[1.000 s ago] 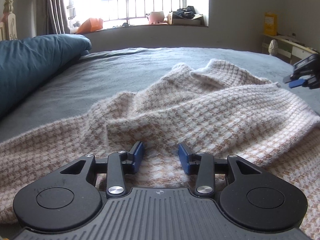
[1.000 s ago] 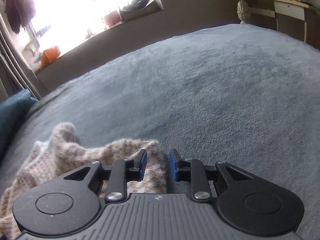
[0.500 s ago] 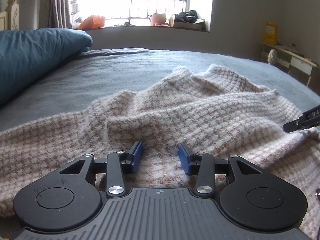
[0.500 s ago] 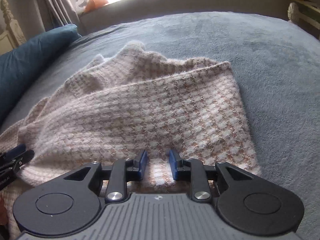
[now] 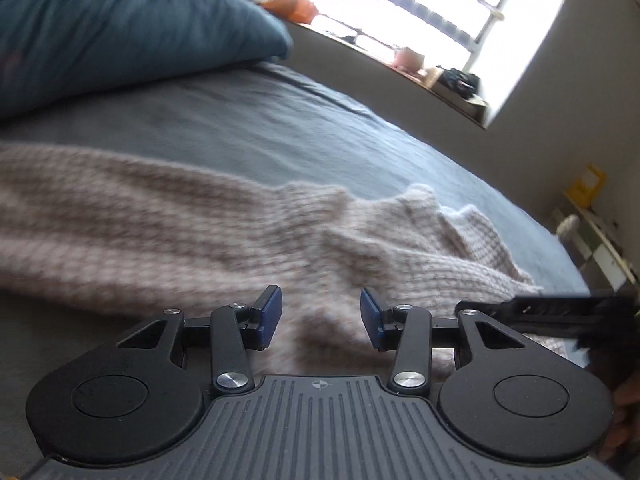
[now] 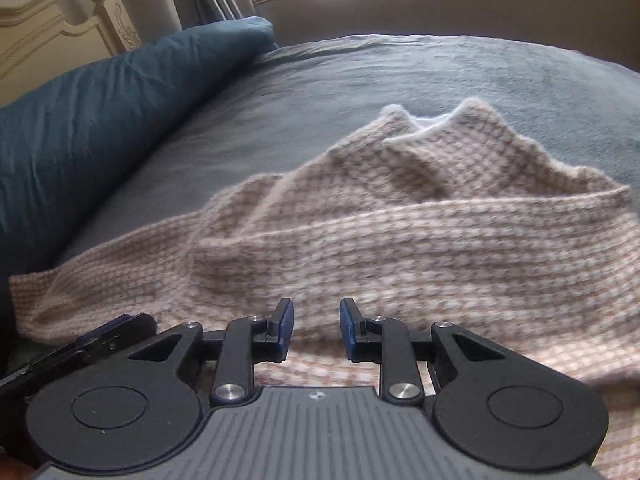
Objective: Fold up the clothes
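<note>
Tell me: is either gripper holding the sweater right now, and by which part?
Neither. The left gripper is opening, its pads clear of the sweater below; the right gripper is also open above the knit, gripping nothing.

One knitted checked sweater (image 6: pixel 420 240) is seen on one grey bed cover (image 6: pixel 400 76). One teal pillow (image 6: pixel 100 120) is counted, and one cream headboard (image 6: pixel 52 36). Two grippers are present, each with two blue pads (image 6: pixel 285 328). On the sill, what may be one pink pot (image 5: pixel 408 58) is made out.
</note>
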`<state>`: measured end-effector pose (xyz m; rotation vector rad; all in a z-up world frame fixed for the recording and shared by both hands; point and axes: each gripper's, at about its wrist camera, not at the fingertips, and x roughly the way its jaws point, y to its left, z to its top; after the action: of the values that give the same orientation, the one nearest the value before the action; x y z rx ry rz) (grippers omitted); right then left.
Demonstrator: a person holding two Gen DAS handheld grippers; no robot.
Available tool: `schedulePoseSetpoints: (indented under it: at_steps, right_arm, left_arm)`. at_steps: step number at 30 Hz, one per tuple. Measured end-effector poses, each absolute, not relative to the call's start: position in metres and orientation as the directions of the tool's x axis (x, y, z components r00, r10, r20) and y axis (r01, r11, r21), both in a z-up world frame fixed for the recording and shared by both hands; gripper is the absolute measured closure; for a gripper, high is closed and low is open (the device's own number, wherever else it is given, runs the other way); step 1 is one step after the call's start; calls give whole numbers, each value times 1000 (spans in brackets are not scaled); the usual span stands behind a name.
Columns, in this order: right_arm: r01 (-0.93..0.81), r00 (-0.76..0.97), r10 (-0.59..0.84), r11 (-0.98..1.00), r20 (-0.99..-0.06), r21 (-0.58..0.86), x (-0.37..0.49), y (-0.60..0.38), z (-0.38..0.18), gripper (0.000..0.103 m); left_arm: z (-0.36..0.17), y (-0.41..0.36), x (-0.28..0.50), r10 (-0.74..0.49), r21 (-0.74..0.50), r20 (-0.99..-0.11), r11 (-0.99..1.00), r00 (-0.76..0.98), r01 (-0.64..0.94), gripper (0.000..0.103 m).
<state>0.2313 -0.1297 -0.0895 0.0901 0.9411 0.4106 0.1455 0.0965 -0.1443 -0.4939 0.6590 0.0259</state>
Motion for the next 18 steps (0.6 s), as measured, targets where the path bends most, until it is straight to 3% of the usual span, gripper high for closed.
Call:
schedulePoseSetpoints:
  at_steps: [4,10,14,18]
  right_arm:
    - [-227,547,361,932,-755,281,224,-125,-127,76]
    - [-214,557,352,936,-752,280,225,-125,-128,76]
    - [-213,567,332,943,-754,255,222,-121,-129,75]
    - [-206,576,319,948,-753,244,220,-119,-129,75]
  left_arm:
    - [-153,138,118,-67,-432,-635,856,769,-283,58]
    - [-156,215,84,113,-456,-635,744,765,-488,56]
    - [-158,258,69,271,-471,-634,607,724,-640,41]
    - [-170,292,62,298,-545,-667,431,683,-720,38]
